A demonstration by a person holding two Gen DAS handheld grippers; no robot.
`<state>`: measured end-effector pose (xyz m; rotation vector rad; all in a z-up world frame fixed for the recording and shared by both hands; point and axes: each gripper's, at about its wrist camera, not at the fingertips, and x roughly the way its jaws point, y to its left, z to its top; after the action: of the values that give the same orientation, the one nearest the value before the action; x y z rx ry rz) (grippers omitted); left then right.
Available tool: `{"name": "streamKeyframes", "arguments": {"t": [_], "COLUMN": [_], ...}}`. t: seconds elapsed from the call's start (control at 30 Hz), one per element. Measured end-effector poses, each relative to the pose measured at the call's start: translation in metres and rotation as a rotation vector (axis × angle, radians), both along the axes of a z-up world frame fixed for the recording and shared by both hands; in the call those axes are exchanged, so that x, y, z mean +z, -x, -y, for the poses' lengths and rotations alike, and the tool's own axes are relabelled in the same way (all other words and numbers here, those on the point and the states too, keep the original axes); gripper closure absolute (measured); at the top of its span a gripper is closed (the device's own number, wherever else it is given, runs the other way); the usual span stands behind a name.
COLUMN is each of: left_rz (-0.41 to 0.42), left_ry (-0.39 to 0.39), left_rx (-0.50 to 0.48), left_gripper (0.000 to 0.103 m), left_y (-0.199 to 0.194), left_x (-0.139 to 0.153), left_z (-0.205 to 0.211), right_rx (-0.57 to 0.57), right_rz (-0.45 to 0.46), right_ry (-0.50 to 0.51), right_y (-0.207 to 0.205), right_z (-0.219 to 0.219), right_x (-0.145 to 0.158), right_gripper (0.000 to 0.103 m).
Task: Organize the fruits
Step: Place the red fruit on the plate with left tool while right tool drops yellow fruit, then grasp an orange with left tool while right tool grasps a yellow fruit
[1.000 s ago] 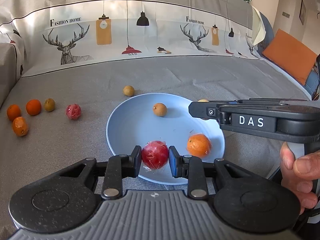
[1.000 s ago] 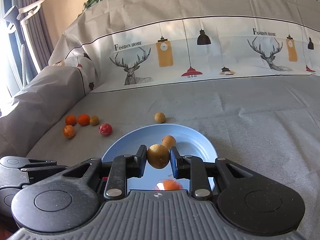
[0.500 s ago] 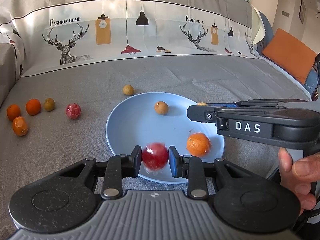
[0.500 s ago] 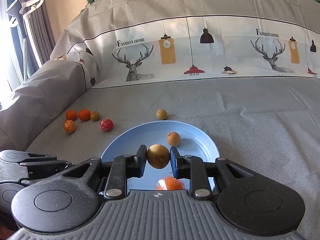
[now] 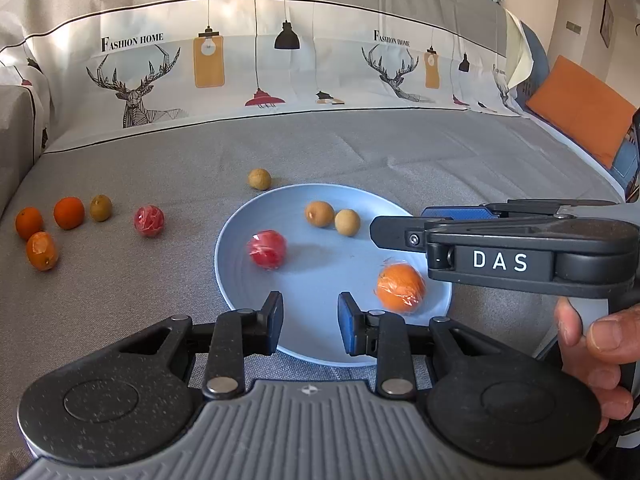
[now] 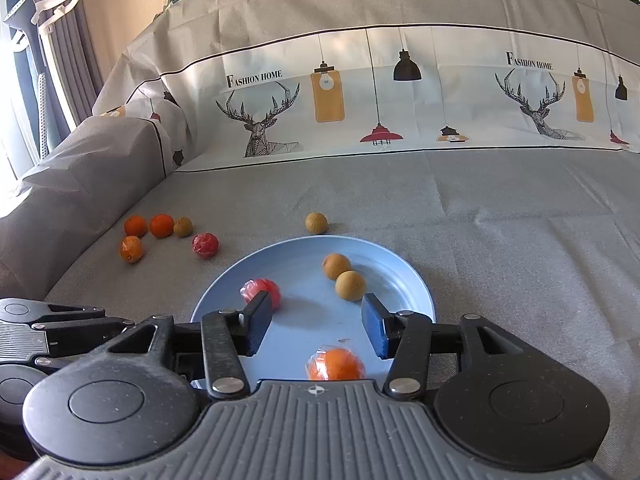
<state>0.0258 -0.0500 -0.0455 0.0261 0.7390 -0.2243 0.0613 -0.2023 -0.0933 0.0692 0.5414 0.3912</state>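
A blue plate (image 5: 240, 276) lies on the grey cover. It holds a red wrapped fruit (image 5: 267, 249), two tan longans (image 5: 319, 213) (image 5: 347, 222) side by side, and a wrapped orange (image 5: 400, 289). My left gripper (image 5: 310, 322) hangs over the plate's near rim, open, with nothing between its pads. My right gripper (image 6: 316, 322) is over the plate (image 6: 416, 288) and its jaws are opening. Nothing is between them, and the released longan (image 6: 350, 285) rests just beyond its right finger. From the left wrist view the right gripper (image 5: 400, 224) reaches in from the right.
Off the plate lie a tan longan (image 5: 259, 179) at the far rim, a red wrapped fruit (image 5: 149, 221), a brownish fruit (image 5: 100, 207) and three oranges (image 5: 69, 212) at the left. A hand (image 5: 600, 344) holds the right gripper. A printed backrest stands behind, with a padded arm at the left.
The right jaws spread and the tan longan they held dropped onto the plate beside the other one. The red fruit rolled away from the left fingers toward the plate's middle left.
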Motion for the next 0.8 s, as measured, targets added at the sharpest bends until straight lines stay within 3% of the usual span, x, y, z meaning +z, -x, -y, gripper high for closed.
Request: {"name": "streamKeyframes", "arguments": {"t": [0.5,0.73,0.8], "left_rz": [0.001,0.039,0.064], "left_ry": [0.000,0.012,0.027], "left_rx": [0.001,0.022,0.049], "left_gripper": [0.070,0.070,0.080], "left_y": [0.001,0.004,0.006], "left_x": [0.000,0.007,0.013], "left_z": [-0.001,-0.006,-0.013], "right_rx": [0.000,-0.004,-0.009], "right_rz": [0.001,0.008,0.015], "right_ry": [0.002,-0.004,-0.013], "right_y": [0.000,0.001,0.001], "right_z": [-0.001,0.000,0.003], "right_x": [0.000,0.000,0.000], "right_gripper": [0.050,0.050,0.050]}}
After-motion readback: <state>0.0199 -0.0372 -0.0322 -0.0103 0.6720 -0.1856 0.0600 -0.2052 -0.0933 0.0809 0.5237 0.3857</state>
